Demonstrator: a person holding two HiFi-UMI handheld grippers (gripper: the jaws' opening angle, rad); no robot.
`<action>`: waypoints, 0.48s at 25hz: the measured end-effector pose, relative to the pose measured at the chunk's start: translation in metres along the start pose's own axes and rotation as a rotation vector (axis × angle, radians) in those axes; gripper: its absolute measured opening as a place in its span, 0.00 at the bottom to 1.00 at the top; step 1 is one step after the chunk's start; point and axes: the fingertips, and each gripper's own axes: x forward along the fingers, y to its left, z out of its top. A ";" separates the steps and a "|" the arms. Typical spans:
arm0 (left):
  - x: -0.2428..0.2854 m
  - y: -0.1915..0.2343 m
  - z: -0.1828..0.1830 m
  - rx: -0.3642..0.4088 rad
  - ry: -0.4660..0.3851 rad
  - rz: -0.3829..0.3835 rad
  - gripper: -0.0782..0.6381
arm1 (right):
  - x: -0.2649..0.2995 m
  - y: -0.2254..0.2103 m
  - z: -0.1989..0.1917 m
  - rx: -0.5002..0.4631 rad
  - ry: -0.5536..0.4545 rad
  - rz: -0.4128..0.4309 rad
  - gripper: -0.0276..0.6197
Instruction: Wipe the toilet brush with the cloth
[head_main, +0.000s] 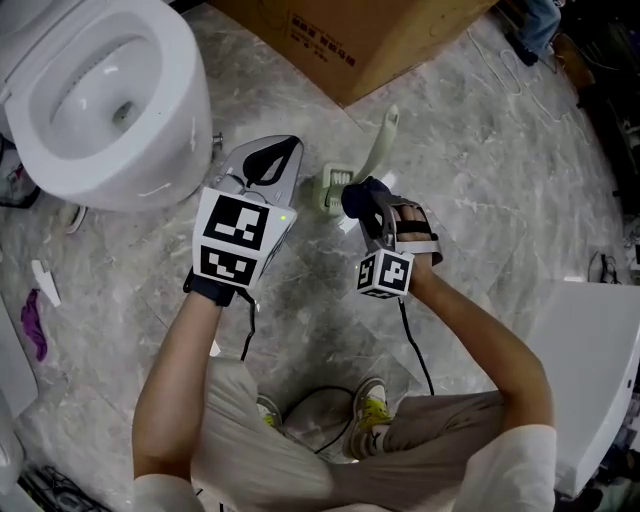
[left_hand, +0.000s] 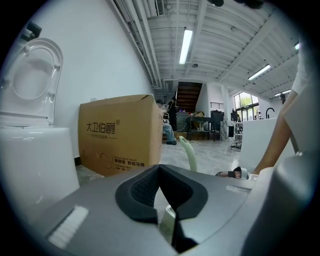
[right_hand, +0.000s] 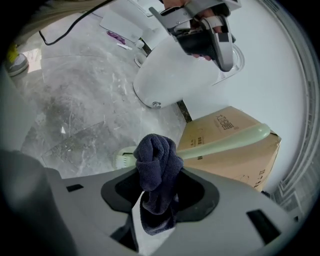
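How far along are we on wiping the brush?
Done: the cloth is clamped in the right gripper. In hand: it is held up at the toilet brush handle, touching or just short, unclear. The left gripper sits beside the brush base, grip unclear. Left: the wiping itself, by the look of it.

You are looking at a box (left_hand: 120, 132) carrying "大卫伯爵" with an ® mark; the smaller print beneath is proving unreadable.
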 end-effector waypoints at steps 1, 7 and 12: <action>-0.001 0.000 0.001 0.002 -0.001 0.000 0.11 | 0.003 0.004 -0.002 0.005 0.008 0.004 0.33; -0.003 -0.002 0.002 0.003 -0.003 0.001 0.11 | 0.019 0.017 -0.007 0.040 0.042 0.006 0.33; -0.002 -0.005 0.001 0.011 0.007 -0.014 0.11 | 0.032 0.027 -0.010 0.096 0.075 -0.001 0.33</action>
